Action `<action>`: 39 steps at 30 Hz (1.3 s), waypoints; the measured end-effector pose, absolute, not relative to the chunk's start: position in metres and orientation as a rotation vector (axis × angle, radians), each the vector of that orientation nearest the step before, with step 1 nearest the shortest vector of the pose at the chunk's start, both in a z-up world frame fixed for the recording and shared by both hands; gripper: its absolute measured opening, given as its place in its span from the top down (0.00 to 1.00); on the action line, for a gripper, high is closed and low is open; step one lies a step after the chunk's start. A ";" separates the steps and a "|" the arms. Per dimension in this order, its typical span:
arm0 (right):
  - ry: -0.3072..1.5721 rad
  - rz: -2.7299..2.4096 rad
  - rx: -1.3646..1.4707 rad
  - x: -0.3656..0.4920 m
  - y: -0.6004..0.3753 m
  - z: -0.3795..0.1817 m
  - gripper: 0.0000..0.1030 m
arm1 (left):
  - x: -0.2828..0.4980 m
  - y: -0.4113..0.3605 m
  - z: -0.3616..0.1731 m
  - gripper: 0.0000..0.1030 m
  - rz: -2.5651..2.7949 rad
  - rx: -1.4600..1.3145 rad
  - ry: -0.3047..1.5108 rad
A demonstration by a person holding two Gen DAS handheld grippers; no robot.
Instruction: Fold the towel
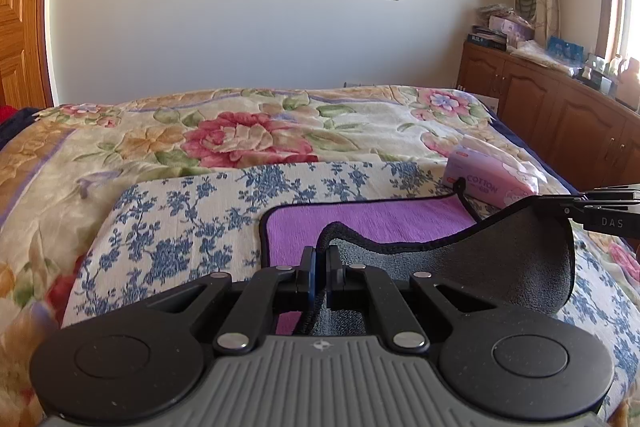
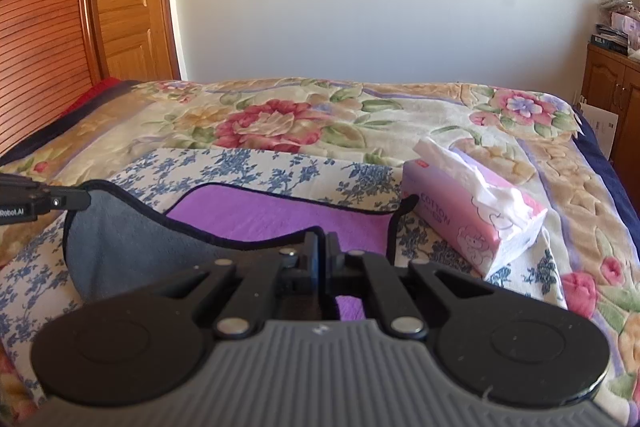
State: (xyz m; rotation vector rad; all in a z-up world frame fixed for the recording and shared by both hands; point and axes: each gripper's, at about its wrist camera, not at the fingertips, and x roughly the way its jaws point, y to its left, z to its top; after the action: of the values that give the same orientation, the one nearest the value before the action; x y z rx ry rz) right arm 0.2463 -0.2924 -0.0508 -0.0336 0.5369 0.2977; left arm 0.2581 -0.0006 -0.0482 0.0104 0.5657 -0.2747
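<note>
The towel (image 1: pixel 372 221) is purple on top and grey underneath, with dark piping. It lies on a blue-flowered cloth (image 1: pixel 180 223) on the bed. My left gripper (image 1: pixel 320 259) is shut on the towel's near left corner. My right gripper (image 2: pixel 322 247) is shut on the near right corner. Both corners are lifted, so the grey underside (image 1: pixel 500 259) hangs between the grippers and faces up. The far part of the towel (image 2: pixel 272 213) lies flat. The right gripper also shows in the left wrist view (image 1: pixel 600 205), and the left gripper in the right wrist view (image 2: pixel 44 203).
A pink tissue pack (image 2: pixel 476 215) lies just right of the towel on the cloth. A flowered blanket (image 1: pixel 248 135) covers the bed. A wooden headboard and door (image 2: pixel 60 27) stand at the left. A brown cabinet (image 1: pixel 560 107) with clutter stands at the right.
</note>
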 end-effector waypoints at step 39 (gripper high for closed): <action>0.455 0.254 -0.060 0.326 -0.305 -0.069 0.96 | 0.355 -0.019 -0.065 0.95 -0.263 0.055 0.524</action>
State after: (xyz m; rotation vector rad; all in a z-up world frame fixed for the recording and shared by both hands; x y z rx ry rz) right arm 0.3257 -0.3054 -0.0693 -0.0596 0.4548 0.2544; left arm 0.3551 -0.0185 -0.0651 0.0551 0.5243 -0.2633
